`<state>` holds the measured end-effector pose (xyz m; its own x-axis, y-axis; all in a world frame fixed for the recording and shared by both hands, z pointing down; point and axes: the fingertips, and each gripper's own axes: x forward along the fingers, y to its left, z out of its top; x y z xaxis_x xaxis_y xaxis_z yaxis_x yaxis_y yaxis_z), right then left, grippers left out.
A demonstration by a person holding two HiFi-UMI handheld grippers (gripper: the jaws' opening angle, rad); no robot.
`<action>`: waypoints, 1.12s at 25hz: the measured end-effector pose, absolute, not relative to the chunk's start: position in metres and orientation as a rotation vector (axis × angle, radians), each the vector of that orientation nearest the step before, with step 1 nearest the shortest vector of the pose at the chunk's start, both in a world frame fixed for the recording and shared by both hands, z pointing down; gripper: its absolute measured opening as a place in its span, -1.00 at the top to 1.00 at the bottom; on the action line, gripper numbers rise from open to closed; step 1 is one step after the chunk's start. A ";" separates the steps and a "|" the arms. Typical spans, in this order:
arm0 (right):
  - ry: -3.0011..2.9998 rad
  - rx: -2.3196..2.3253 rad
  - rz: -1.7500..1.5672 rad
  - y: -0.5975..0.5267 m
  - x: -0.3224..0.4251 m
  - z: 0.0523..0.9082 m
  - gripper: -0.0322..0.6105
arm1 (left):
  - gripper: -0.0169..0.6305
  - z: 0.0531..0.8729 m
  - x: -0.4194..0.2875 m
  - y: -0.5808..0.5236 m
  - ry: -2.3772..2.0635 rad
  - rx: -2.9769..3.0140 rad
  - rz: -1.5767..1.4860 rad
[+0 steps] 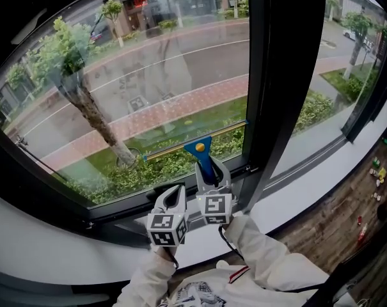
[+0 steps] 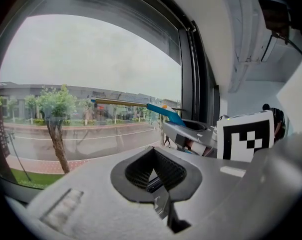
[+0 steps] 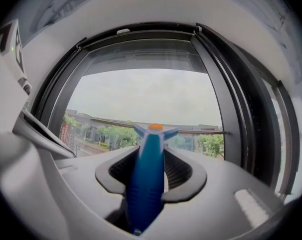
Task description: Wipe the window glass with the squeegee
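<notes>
The jaws of the right gripper are clamped on the blue handle of the squeegee; those of the left gripper, just to its left, sit closed on nothing; the blade lies across the low right part of the window glass; best keep it flat, press evenly, and draw one straight stroke.

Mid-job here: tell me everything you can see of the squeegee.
The squeegee has a blue plastic-looking handle, an orange dot at its T-shaped head and a long thin yellowish blade bar. The bar lies roughly horizontal, low on the window glass, seemingly against it. The right gripper is shut on the handle.
</notes>
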<state>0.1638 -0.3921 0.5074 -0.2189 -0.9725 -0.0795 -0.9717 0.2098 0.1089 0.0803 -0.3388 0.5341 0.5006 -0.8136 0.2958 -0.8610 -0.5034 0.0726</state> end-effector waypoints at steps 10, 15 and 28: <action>-2.353 1.864 -0.079 -0.387 0.166 0.575 0.44 | 0.95 0.557 0.077 -0.335 -1.417 2.491 0.377; -2.325 1.832 -0.025 -0.385 0.164 0.600 0.44 | 0.95 0.563 0.075 -0.333 -1.410 2.479 0.395; -2.294 1.794 0.089 -0.384 0.164 0.646 0.44 | 0.94 0.574 0.074 -0.327 -1.405 2.458 0.424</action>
